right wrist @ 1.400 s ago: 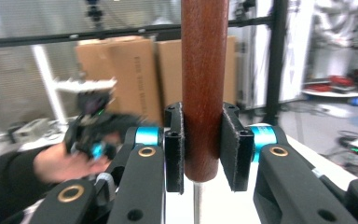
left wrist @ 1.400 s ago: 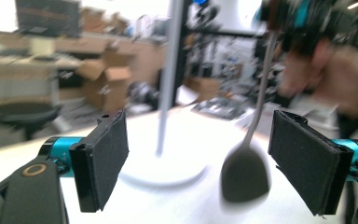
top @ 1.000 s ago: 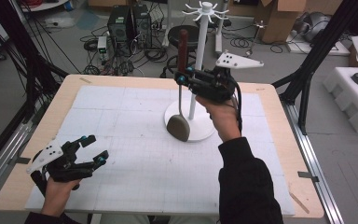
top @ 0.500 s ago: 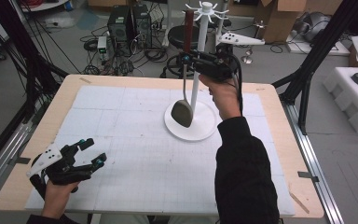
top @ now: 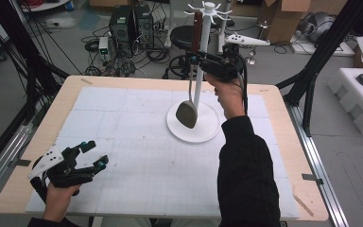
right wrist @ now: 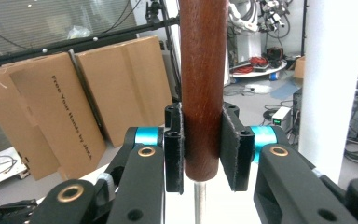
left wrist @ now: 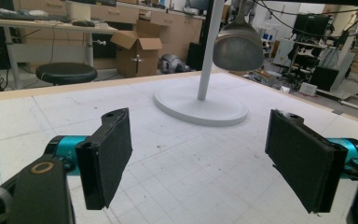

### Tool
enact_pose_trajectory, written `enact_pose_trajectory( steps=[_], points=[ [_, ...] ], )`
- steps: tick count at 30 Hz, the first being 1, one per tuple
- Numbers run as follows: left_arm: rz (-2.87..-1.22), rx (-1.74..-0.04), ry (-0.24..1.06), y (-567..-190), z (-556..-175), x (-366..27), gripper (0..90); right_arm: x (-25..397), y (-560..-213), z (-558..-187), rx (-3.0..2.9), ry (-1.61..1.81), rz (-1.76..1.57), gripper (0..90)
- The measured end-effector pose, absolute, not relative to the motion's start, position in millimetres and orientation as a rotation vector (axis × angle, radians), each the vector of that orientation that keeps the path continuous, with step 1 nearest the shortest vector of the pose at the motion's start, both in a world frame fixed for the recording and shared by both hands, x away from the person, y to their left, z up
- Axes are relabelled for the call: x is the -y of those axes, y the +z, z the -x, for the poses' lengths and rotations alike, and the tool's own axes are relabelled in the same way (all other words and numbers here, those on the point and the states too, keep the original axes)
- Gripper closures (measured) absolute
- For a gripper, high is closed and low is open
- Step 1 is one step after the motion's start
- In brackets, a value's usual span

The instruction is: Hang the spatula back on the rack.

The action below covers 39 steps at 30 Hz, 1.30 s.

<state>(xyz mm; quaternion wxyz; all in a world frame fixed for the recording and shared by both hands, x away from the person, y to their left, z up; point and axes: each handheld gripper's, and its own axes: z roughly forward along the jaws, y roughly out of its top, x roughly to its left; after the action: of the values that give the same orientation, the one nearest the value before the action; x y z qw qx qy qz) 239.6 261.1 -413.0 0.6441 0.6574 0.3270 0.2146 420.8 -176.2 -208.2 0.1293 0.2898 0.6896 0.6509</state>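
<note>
Two things have changed in the last second: the right gripper (top: 199,60) has risen and carried the ladle (top: 187,113) higher beside the white rack (top: 203,61), so its dull grey bowl now hangs clear above the round base (top: 203,130) at the far middle of the table (top: 274,101). Its jaws stay clenched on the smooth reddish wooden handle (right wrist: 203,88), a thin metal shaft below. Near left, the left gripper (top: 90,153) has barely shifted, its flat black padded jaws spread wide over the white gridded mat (top: 137,156).

Beyond the counter (top: 283,123), at twelve o'clock, a black stool (top: 182,35) stands on a grey floor (top: 274,71) strewn with cables (top: 151,52). Cardboard boxes (top: 283,19) sit at one o'clock, white foam blocks (top: 359,101) at three.
</note>
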Motion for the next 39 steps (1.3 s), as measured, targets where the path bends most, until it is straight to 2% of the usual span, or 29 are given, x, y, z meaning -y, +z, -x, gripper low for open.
enact_pose_trajectory(
  steps=[2,4,11,14,17,25,32,39],
  points=[
    [-1.499,-0.747,0.488,-413,-240,-261,23.0,176,-209,-419,-2.000,1.881,-0.834,70.6],
    [-1.505,-0.751,0.475,-414,-240,-261,23.7,176,-210,-415,-1.988,1.886,-0.835,58.4],
    [-1.506,-0.761,0.469,-415,-241,-262,24.5,188,-228,-385,-1.970,1.697,-0.824,28.8],
    [-1.509,-0.772,0.460,-416,-242,-262,24.5,202,-250,-368,-1.977,1.615,-0.832,23.8],
    [-1.513,-0.777,0.460,-417,-243,-261,24.5,219,-280,-350,-1.984,1.571,-0.873,20.6],
    [-1.511,-0.782,0.468,-418,-244,-259,24.4,264,-352,-299,-1.962,1.503,-0.919,19.6],
    [-1.525,-0.774,0.484,-419,-244,-256,24.6,286,-380,-261,-1.910,1.448,-0.950,18.4],
    [-1.537,-0.761,0.484,-419,-239,-252,24.7,299,-397,-240,-1.881,1.437,-1.005,18.1]
  ],
)
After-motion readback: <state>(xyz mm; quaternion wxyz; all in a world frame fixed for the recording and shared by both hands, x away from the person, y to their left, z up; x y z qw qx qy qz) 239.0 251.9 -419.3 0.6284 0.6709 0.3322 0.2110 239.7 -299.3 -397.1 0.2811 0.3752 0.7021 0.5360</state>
